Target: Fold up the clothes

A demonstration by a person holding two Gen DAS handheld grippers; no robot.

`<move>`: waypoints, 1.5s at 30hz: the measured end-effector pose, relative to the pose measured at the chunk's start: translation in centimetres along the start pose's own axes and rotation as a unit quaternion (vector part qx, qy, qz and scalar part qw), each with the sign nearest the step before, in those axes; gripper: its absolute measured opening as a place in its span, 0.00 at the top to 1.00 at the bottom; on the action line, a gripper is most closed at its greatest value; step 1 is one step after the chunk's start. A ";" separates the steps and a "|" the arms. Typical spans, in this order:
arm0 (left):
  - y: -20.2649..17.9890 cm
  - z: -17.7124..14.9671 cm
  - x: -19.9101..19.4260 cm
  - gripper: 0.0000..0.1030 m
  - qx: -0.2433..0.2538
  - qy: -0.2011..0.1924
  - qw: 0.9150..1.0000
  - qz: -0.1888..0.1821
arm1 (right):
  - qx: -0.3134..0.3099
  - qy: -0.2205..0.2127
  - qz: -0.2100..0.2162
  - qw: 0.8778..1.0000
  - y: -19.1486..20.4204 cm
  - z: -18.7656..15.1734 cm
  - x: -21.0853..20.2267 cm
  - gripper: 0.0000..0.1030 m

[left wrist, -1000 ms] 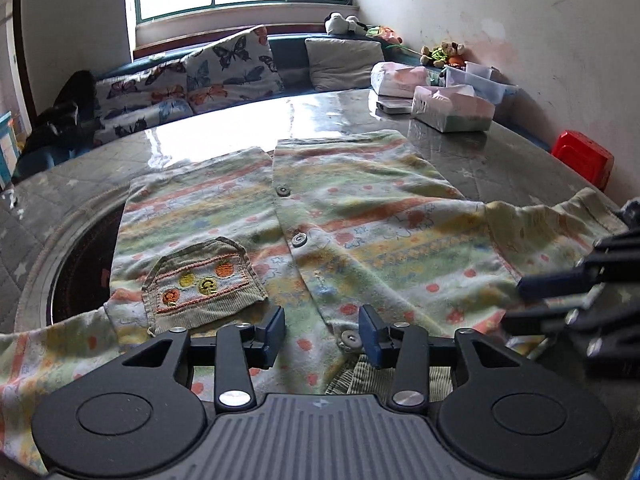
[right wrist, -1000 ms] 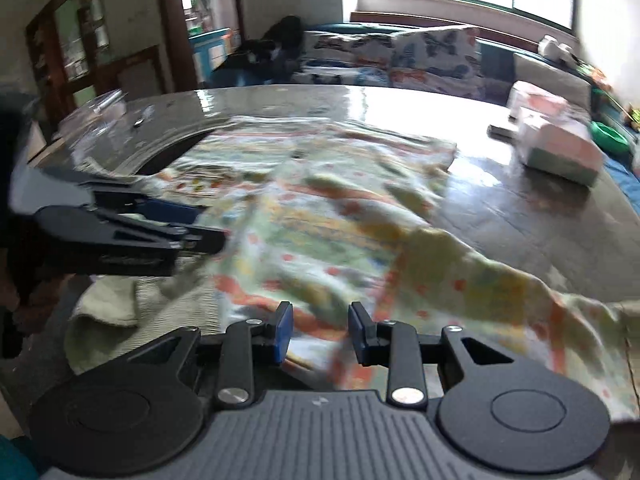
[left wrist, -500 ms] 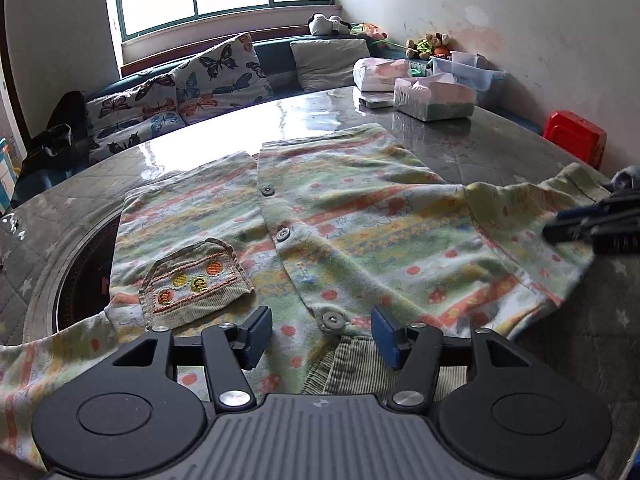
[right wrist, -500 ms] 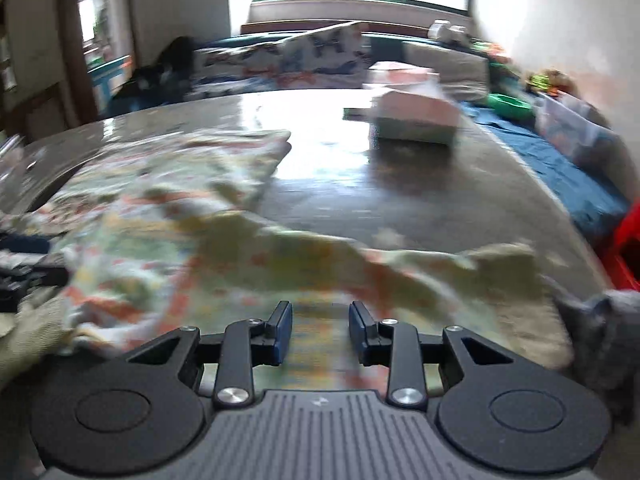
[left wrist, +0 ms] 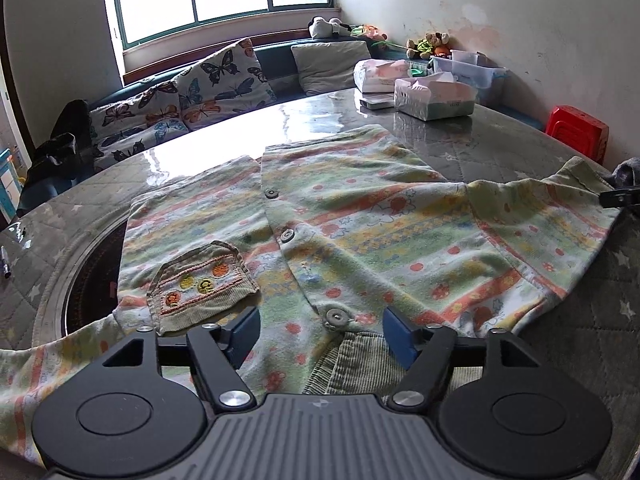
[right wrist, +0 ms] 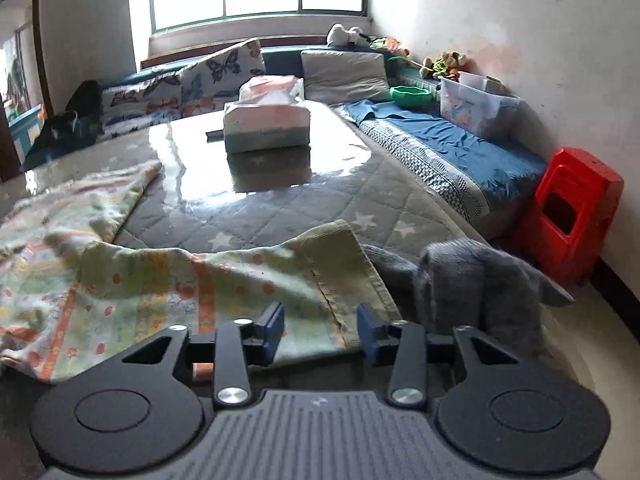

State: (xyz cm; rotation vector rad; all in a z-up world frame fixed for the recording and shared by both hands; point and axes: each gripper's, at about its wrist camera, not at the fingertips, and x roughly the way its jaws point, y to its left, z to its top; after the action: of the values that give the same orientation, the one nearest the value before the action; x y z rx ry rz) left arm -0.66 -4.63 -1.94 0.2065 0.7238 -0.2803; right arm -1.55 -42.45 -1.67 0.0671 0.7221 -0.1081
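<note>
A striped pastel child's cardigan (left wrist: 360,232) with buttons and a corduroy pocket (left wrist: 200,284) lies spread face up on the round table. My left gripper (left wrist: 320,330) is open, its jaws wide apart over the collar end near the bottom button. My right gripper (right wrist: 320,330) is open over the cuff of the right sleeve (right wrist: 340,264), which lies stretched out toward the table edge. The right gripper's tip shows at the far right of the left wrist view (left wrist: 620,196).
A grey garment (right wrist: 472,276) lies bunched at the table edge right of the sleeve. Tissue boxes (left wrist: 434,98) stand at the table's far side. A dark round inset (left wrist: 92,276) sits under the cardigan's left side. A red stool (right wrist: 572,208) stands on the floor beyond the edge.
Both grippers opened wider. The right gripper swung right along the sleeve to its cuff, away from the left gripper. The sleeve now lies stretched out flat.
</note>
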 end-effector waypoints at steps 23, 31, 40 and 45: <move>0.1 -0.2 -0.9 0.05 -0.010 -0.008 1.000 0.013 | 0.102 -0.036 -0.014 0.994 -0.3 -0.3 1.5 0.92; 0.7 -0.2 -1.0 0.02 -0.023 -0.010 0.999 0.020 | 0.080 -0.087 0.043 0.992 1.5 2.4 -2.0 0.93; 3.0 -1.0 -2.2 0.00 -0.061 -0.016 0.997 0.035 | -0.016 -0.127 0.159 0.979 8.9 7.7 -5.2 0.93; 5.1 -1.8 -3.4 0.00 -0.089 -0.026 0.994 0.053 | -0.080 -0.119 0.224 0.964 15.9 9.0 -4.9 0.93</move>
State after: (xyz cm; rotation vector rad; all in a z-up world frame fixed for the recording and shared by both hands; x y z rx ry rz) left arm -2.54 1.27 -0.52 0.0674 0.6796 -0.1178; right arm 2.63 -27.21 8.66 0.0597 0.4592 0.3705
